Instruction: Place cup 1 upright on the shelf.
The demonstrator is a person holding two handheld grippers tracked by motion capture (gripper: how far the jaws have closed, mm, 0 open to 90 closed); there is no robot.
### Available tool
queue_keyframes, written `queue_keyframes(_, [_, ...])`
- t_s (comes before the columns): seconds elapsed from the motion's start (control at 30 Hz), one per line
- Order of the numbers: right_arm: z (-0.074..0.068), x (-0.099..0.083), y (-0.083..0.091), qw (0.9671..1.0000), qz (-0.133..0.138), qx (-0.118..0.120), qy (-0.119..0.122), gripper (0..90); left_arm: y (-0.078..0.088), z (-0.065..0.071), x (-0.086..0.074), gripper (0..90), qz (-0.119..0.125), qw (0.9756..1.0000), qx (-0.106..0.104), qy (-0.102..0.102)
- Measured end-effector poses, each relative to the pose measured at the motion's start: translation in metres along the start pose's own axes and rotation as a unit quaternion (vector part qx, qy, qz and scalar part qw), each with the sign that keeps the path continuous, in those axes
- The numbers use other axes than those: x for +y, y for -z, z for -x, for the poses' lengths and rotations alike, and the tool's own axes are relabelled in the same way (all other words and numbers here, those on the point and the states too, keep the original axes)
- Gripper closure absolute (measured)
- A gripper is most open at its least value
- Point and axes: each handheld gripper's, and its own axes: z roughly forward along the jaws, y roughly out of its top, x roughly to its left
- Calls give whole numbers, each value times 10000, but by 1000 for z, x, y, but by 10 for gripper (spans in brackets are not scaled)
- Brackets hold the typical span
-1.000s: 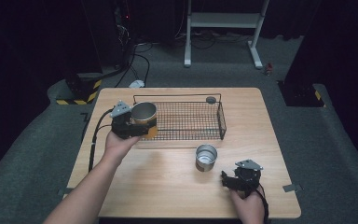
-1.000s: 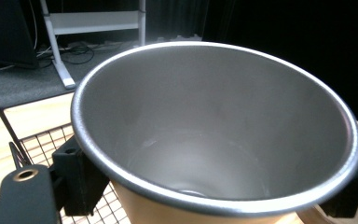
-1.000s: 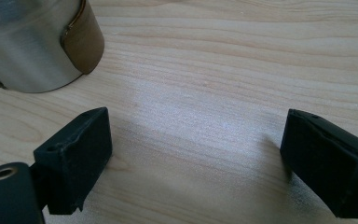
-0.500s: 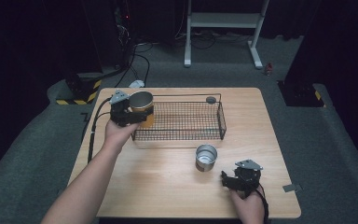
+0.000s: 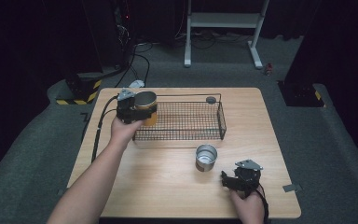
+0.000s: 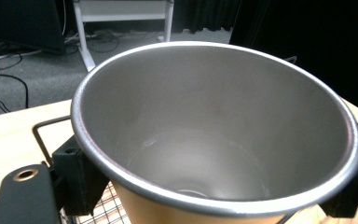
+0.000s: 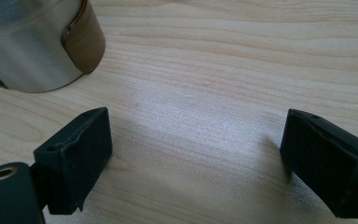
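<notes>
My left gripper (image 5: 137,110) is shut on an orange metal cup (image 5: 146,105) with a steel rim, held upright at the left end of the black wire basket (image 5: 182,122). In the left gripper view the cup (image 6: 214,135) is empty, and the two jaws press on its sides. A small silver cup (image 5: 206,157) stands on the wooden table in front of the basket. My right gripper (image 5: 235,179) rests open on the table just right of that cup, whose side (image 7: 32,42) appears at the upper left of the right gripper view, apart from the fingers (image 7: 77,149).
A small dark round object (image 5: 210,99) lies on the table by the basket's far right corner. The wooden table (image 5: 168,186) has bare room in front and to the right. A cable trails from the left gripper off the table's left edge (image 5: 98,135).
The left gripper has carried the orange cup away from me and slightly left along the basket's left end. The right gripper and the silver cup have stayed still.
</notes>
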Motion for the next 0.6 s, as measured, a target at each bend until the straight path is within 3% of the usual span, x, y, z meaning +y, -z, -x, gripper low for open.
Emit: queue_keyframes(0.6, [0, 0, 0, 10000, 3, 14, 17, 89, -39, 9, -18, 146, -514, 9985, 175, 98])
